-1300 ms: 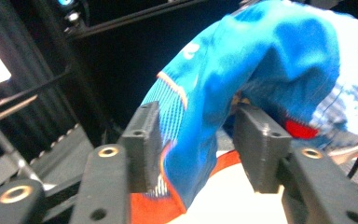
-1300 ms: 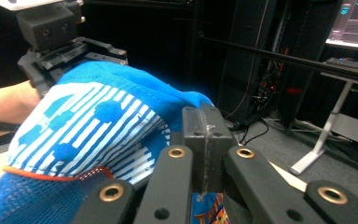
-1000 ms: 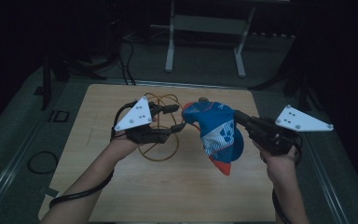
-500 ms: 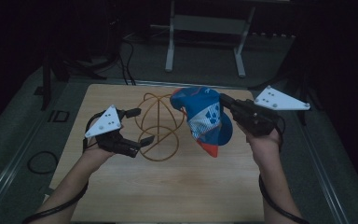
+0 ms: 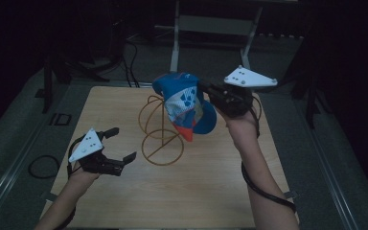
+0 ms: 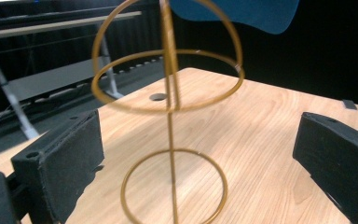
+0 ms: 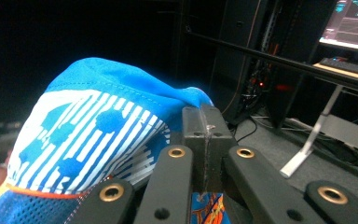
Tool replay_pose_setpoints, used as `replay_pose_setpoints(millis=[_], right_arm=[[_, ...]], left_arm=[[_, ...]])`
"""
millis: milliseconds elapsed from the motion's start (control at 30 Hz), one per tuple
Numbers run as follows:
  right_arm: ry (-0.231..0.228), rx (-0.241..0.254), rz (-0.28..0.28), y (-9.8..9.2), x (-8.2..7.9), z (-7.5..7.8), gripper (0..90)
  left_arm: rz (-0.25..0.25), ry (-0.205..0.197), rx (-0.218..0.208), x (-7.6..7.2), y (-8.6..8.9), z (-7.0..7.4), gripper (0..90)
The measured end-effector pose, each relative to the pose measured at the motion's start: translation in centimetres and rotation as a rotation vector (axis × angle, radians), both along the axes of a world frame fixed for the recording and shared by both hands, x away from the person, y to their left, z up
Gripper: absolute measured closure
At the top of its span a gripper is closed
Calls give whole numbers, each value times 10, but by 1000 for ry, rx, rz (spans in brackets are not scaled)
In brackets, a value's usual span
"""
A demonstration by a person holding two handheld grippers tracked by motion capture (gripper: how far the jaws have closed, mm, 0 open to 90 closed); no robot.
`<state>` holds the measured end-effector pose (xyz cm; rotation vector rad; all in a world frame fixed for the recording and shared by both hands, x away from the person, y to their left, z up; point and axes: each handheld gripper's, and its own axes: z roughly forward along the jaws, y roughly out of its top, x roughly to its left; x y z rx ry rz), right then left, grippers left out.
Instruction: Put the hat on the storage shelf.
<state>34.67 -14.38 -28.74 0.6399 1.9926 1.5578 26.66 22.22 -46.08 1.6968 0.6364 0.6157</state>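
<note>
dim high view, dark surroundings

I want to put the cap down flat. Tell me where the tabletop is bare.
The near strip of the table, between the two forearms, is bare. So is the far left corner, beyond the left claw. The middle is crowded: the wire stand sits there, and the right claw holds the cap above it.

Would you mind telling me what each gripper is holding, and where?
The right gripper pinches the blue cap at its crown fabric; the left gripper holds nothing.
</note>
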Motion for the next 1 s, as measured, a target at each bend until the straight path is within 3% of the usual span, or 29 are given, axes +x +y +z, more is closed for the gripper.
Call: replay_pose_setpoints(millis=[267, 533, 800, 1000], right_arm=[[44, 10, 39, 45, 17, 3, 900], [110, -44, 127, 95, 25, -11, 900], [169, -111, 152, 114, 33, -35, 900], [193, -132, 131, 109, 38, -49, 900]], left_arm=[[107, 7, -8, -11, 13, -41, 21], [153, 48, -35, -13, 14, -75, 21], [162, 76, -52, -13, 19, -84, 21], [157, 86, -46, -12, 18, -89, 21]])
